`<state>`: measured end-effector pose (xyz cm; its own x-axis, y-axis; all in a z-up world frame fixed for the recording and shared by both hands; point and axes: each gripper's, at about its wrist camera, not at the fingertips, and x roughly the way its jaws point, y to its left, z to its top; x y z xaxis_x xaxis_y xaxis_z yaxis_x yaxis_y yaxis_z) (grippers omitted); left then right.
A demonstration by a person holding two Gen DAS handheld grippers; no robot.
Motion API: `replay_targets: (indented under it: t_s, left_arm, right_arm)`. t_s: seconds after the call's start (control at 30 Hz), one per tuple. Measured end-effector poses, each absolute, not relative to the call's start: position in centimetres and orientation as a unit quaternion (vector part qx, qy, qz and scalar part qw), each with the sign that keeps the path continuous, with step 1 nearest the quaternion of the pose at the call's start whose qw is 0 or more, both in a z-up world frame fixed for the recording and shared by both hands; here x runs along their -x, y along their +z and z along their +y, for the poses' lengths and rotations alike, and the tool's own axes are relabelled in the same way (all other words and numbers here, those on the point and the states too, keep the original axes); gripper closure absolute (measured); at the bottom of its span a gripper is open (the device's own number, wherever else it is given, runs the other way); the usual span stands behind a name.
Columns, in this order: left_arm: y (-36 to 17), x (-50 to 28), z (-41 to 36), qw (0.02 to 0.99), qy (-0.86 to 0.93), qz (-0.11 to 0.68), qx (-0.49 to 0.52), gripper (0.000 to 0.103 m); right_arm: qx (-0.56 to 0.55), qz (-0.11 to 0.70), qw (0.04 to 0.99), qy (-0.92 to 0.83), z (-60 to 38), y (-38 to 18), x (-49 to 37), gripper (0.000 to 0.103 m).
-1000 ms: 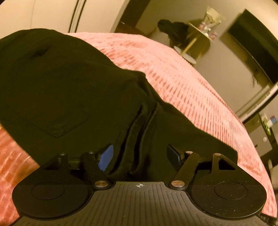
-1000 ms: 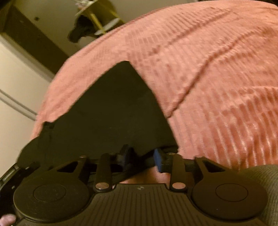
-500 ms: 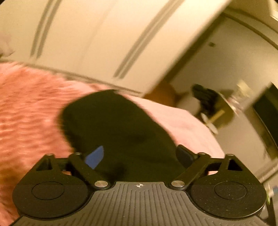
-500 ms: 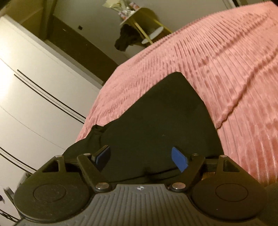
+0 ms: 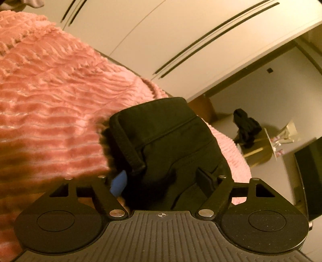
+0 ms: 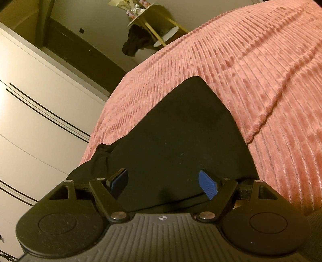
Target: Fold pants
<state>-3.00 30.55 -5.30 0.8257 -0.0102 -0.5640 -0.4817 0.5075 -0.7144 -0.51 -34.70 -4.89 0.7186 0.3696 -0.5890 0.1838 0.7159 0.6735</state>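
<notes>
The black pants (image 5: 171,141) lie folded on the pink ribbed bedspread (image 5: 50,100). In the left wrist view the waistband end with a belt loop faces me. My left gripper (image 5: 164,181) is open, its jaws spread just above the near part of the pants, holding nothing. In the right wrist view the pants (image 6: 181,141) form a dark flat shape narrowing away from me. My right gripper (image 6: 164,183) is open over their near edge, empty.
White wardrobe doors (image 6: 30,121) with dark lines stand beside the bed. A small round side table (image 6: 151,12) with dark clothing (image 6: 134,42) hanging from it stands past the bed's far end. The bedspread (image 6: 261,80) stretches wide to the right.
Both grippers have opened and let go of the pants. The left gripper swung from over the spread pants toward the waistband end. The right gripper pulled back and lifted.
</notes>
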Motion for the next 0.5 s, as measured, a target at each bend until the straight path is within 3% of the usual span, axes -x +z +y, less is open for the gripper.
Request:
replay_targets:
  t_s: [0.13,0.33,0.37,0.5]
  left_arm:
    - [-6.6,4.0,31.2,0.827,0.145,0.269,0.472,0.023]
    - [-8.3,3.8,32.4,0.820,0.119,0.249,0.502,0.031]
    - [-8.4,3.4,32.6,0.818,0.125,0.249,0.502,0.036]
    - [-8.9,1.7,33.0,0.816,0.128,0.257,0.501,0.032]
  right_arm:
    - [-0.370,0.374,0.849,0.053,-34.5,-5.0,0.3,0.025]
    - [-0.364,0.375,0.851,0.055,-34.2,-5.1,0.1,0.025]
    - [-0.365,0.374,0.851,0.054,-34.2,-5.1,0.1,0.025]
    - [-0.372,0.372,0.849,0.051,-34.4,-5.0,0.2,0.025]
